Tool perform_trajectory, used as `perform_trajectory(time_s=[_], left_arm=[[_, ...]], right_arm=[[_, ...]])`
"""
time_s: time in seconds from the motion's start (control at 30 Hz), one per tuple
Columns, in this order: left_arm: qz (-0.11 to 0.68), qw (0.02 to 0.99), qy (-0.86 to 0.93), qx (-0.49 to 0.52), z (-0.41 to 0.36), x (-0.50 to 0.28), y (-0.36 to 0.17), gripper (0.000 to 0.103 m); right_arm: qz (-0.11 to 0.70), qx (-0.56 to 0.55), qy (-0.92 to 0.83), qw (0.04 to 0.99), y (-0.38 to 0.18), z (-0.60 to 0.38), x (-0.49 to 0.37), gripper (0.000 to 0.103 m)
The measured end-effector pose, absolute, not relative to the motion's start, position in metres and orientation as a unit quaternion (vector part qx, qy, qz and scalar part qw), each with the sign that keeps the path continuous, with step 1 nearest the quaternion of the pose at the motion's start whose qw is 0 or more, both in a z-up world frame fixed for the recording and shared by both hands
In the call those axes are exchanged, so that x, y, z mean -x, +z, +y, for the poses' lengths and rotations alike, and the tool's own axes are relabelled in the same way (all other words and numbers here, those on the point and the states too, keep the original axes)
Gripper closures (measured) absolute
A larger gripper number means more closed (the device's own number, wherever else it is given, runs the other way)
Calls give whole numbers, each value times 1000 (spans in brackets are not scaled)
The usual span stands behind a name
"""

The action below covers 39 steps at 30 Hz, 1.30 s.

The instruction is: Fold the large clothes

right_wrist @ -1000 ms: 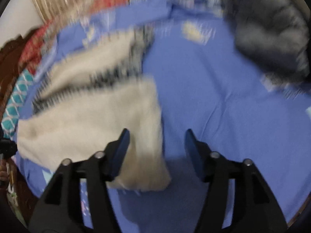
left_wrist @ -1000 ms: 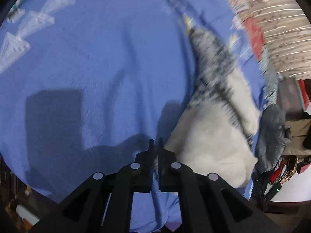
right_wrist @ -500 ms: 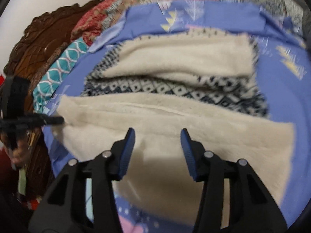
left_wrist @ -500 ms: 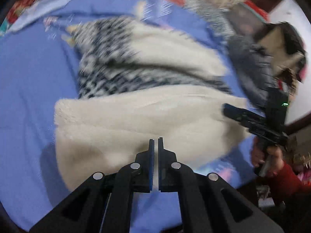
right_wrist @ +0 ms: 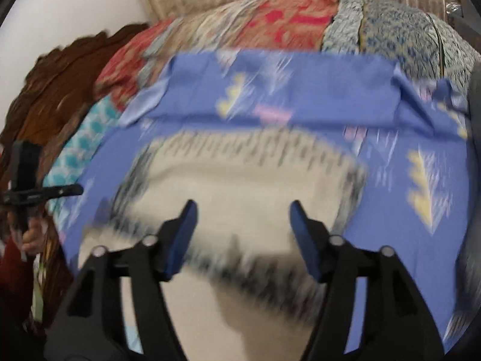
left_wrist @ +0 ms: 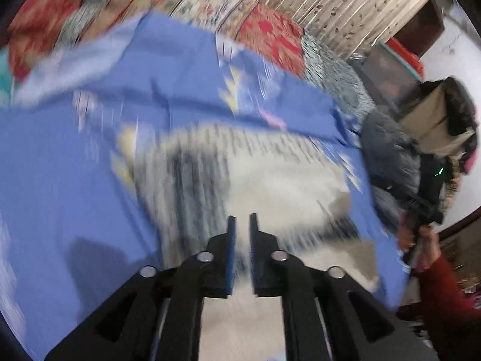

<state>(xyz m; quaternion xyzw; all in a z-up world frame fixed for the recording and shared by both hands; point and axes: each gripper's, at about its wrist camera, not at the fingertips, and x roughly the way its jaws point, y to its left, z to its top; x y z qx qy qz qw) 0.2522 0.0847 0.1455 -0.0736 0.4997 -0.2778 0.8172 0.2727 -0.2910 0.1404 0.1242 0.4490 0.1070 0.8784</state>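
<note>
since the earlier frame both of my views have swung up: the cream garment [left_wrist: 279, 186] that filled the middle half a second ago now sits lower, and the folded edge of the blue sheet [left_wrist: 75, 165] and the bedding behind it have come into view. both pictures are smeared with motion, so fine detail is lost.

i count one garment, cream fleece with a dark patterned border, lying on the sheet. in the right wrist view it [right_wrist: 246, 186] spreads across the centre and runs down under the lower edge of the frame; in the left wrist view it fills the centre and lower middle.

two grippers. my left gripper [left_wrist: 243, 222] has its two fingers nearly together with only a narrow slit between them, and through that slit i see pale cloth; whether it is pinched there i cannot tell. my right gripper [right_wrist: 243, 210] stands wide apart over the garment, holding nothing.

each tool shows in the other's view: the right one, in a hand [left_wrist: 418, 237], at the right edge, the left one, in a hand [right_wrist: 31, 236], at the left edge.

behind the sheet, along the top, lies a row of patterned quilts [right_wrist: 270, 27], and one carved wooden headboard [right_wrist: 60, 69] sits at upper left in the right wrist view.
</note>
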Motion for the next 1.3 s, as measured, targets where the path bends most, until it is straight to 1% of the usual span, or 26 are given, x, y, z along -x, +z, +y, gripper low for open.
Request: perform_trajectory(time_s=[0.03, 0.07, 0.1, 0.2, 0.27, 0.4, 0.47, 0.5, 0.53, 0.57, 0.63, 0.67, 0.7, 0.83, 0.9, 0.97, 1.0, 1.07, 1.13, 1.23, 1.3], left_arm=[[498, 822, -273, 46, 69, -280, 146, 51], [500, 825, -263, 20, 55, -303, 142, 42], [510, 824, -246, -7, 37, -335, 130, 39], [558, 800, -217, -29, -3, -391, 91, 38], [574, 789, -217, -31, -14, -409, 70, 38], [595, 773, -216, -42, -34, -414, 42, 38], [593, 774, -213, -54, -41, -413, 33, 38], [590, 777, -211, -64, -43, -411, 30, 41], [584, 781, -206, -77, -44, -408, 31, 55], [579, 785, -203, -86, -45, -405, 33, 67], [560, 798, -201, -95, -46, -397, 47, 75], [551, 804, -203, -90, -45, -391, 56, 76], [542, 810, -208, -82, -43, -386, 67, 76], [486, 841, -231, -57, -24, -333, 126, 76], [453, 854, -251, -54, -8, -288, 155, 76], [427, 863, -267, -52, 6, -242, 171, 76], [417, 865, -274, -51, 14, -215, 175, 76], [410, 866, -282, -47, 26, -172, 176, 76], [411, 864, -287, -47, 36, -126, 163, 76], [433, 854, -283, -54, 47, -68, 131, 76], [470, 839, -271, -47, 50, -44, 101, 76]], right_arm=[[457, -127, 102, 874, 136, -291, -295, 33], [470, -127, 93, 869, 129, -295, -320, 31], [492, -125, 83, 858, 117, -298, -350, 30], [540, -118, 69, 831, 85, -291, -396, 30], [545, -113, 76, 827, 74, -286, -407, 30], [576, -100, 86, 807, 38, -274, -430, 30], [590, -107, 99, 794, 24, -272, -434, 31], [592, -104, 115, 791, 22, -267, -431, 47], [589, -91, 119, 794, 23, -263, -428, 57], [582, -74, 123, 801, 29, -258, -423, 72], [562, -66, 134, 814, 48, -252, -411, 86], [552, -61, 133, 821, 57, -251, -406, 88], [536, -52, 133, 832, 74, -248, -395, 90], [469, -7, 144, 872, 140, -233, -336, 91], [426, 28, 154, 891, 172, -222, -283, 91], [402, 57, 155, 901, 187, -212, -238, 91], [386, 81, 154, 906, 192, -204, -198, 91], [371, 107, 154, 909, 193, -197, -152, 91], [364, 135, 148, 909, 179, -185, -91, 91], [374, 180, 128, 901, 142, -162, -39, 91], [396, 194, 110, 891, 110, -155, -15, 91]])
